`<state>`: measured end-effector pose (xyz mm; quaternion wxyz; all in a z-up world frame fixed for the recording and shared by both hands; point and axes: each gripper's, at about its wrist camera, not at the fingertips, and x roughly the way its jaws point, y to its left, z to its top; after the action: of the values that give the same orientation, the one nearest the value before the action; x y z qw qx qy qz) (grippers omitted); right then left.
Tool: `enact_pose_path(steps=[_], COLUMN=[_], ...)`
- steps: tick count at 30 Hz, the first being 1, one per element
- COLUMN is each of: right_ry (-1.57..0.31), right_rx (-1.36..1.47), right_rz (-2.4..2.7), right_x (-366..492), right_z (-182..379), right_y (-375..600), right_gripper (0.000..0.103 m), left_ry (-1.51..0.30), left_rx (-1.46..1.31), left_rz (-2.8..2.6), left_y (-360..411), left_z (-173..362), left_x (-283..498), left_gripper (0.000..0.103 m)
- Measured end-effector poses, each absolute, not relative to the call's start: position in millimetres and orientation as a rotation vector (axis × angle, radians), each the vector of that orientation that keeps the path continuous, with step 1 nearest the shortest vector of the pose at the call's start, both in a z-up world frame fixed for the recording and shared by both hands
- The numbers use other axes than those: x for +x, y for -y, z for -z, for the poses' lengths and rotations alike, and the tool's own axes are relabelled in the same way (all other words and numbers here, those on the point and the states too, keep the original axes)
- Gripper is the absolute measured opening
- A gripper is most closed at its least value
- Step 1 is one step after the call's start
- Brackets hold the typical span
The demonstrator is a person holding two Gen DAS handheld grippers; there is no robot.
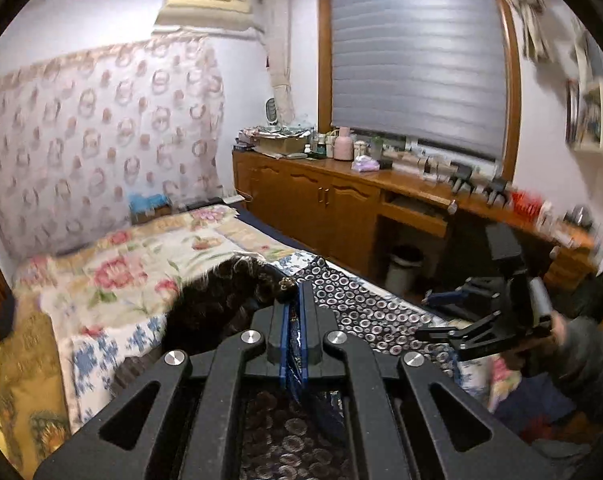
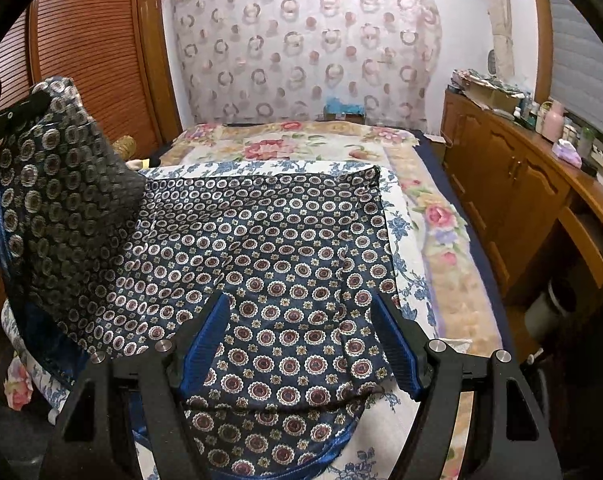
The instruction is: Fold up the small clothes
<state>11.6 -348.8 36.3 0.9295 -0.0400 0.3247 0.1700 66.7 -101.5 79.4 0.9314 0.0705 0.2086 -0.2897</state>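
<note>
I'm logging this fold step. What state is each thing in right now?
Left gripper: shut on the garment's edge.
Right gripper: open, empty, over the garment.
Patterned garment: mostly flat on the bed, left side lifted.
Window blind: lowered.
Cabinet doors: closed.

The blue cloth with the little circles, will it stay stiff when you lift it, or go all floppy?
Probably floppy: the corner of the cloth pinched in the left gripper hangs in soft curves. It looks thin and light, and its shiny surface may be a bit slippery on the bed.
</note>
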Motion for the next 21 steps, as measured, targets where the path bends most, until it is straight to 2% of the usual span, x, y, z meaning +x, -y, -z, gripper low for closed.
enact_pose_path(steps=[1, 3, 5, 7, 9, 10, 11, 13, 16, 21], right_ry=[-0.665, -0.668, -0.671, -0.676, -0.683, -0.686, -0.687, -0.69, -0.692, -0.707], right_rx=[-0.082, -0.088, -0.096, -0.096, -0.091, -0.091, -0.093, -0.101, -0.13, -0.186], right_rz=[-0.349, -0.348, -0.346, -0.348, -0.356, -0.358, -0.361, -0.372, -0.386, -0.409], right_x=[10, 9, 9, 11, 15, 16, 17, 20, 27, 43], right_z=[-36, -35, -33, -32, -31, -31, -31, -30, -28, -22], right_y=[349, 350, 350, 348, 347, 345, 343, 335, 320, 296], right_gripper=[0.075, 0.075, 0.075, 0.075, 0.075, 0.075, 0.075, 0.075, 0.075, 0.075], left_ry=[-0.433, -0.466, -0.499, -0.521, -0.54, -0.548, -0.552, -0.548, -0.562, -0.582], left_rx=[0.153, 0.161, 0.132, 0.097, 0.079, 0.074, 0.07, 0.065, 0.039, 0.048], left_rz=[0.592, 0.579, 0.594, 0.591, 0.581, 0.572, 0.561, 0.529, 0.5, 0.43], left_y=[105, 108, 104, 97, 90, 88, 83, 78, 65, 49], left_z=[-77, -66, -58, -52, -46, -44, -41, -37, -28, -11], left_x=[67, 72, 76, 77, 77, 77, 77, 74, 73, 71], left_gripper=[0.005, 0.013, 0.033, 0.04, 0.042, 0.047, 0.058, 0.07, 0.075, 0.076])
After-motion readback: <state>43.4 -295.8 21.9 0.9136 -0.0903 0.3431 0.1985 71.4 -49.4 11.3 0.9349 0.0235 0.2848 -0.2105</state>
